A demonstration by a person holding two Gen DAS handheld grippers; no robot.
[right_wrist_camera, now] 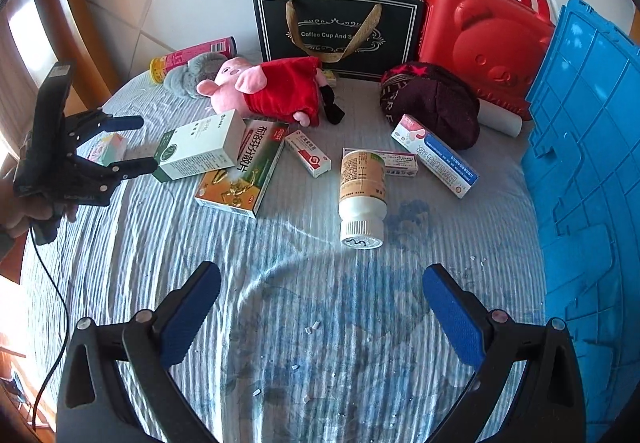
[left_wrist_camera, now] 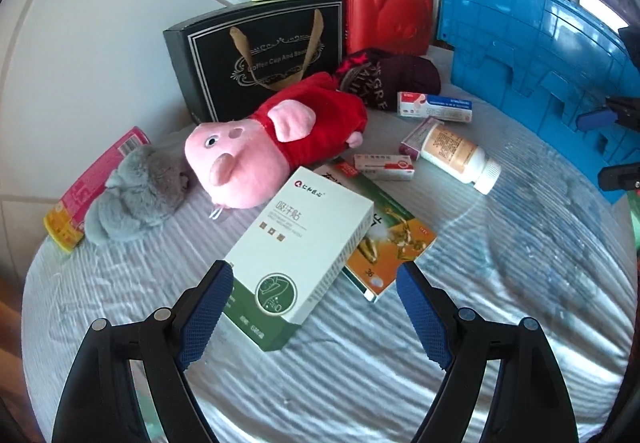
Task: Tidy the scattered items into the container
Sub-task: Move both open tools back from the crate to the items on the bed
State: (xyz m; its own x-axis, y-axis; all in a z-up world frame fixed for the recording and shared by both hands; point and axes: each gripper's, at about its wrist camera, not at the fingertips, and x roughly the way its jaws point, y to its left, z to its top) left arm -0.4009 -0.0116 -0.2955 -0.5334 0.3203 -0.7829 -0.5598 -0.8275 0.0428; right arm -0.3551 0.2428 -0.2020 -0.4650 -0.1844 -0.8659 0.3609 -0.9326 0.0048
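Left wrist view. The left tongs (left_wrist_camera: 314, 307) are seen spread wide with nothing pressed between the pads. The white-and-green carton (left_wrist_camera: 304, 259) lies directly ahead of them on the striped bed cover (left_wrist_camera: 160, 283), its green end already reaching between the fingertips. The carton's long axis runs away from the tongs and slants up to the right, so the two long faces are presented roughly toward the two pads. The far end of the carton rests on the flat gold-and-green box (left_wrist_camera: 384, 239) (an overlap to be noted if the carton is lifted). The pink plush pig (left_wrist_camera: 260, 147) lies just beyond and to the left. The blue crate (left_wrist_camera: 540, 55), judged to be the container, stands at the right edge, well apart from the carton.

Right wrist view. The right tongs (right_wrist_camera: 320, 311) are likewise held wide apart and empty, with only bed cover between them. The white pill bottle (right_wrist_camera: 362, 195) lies straight ahead, cap end toward the tongs, its long axis pointing along the line of approach. The left tongs (right_wrist_camera: 136, 143) are seen at the left, fingertips either side of the carton's (right_wrist_camera: 200, 149) green end, with no contact that can be confirmed. The crate's wall (right_wrist_camera: 592, 163) fills the right side.

The left hand is judged nearer to its carton than the right hand is to the bottle.
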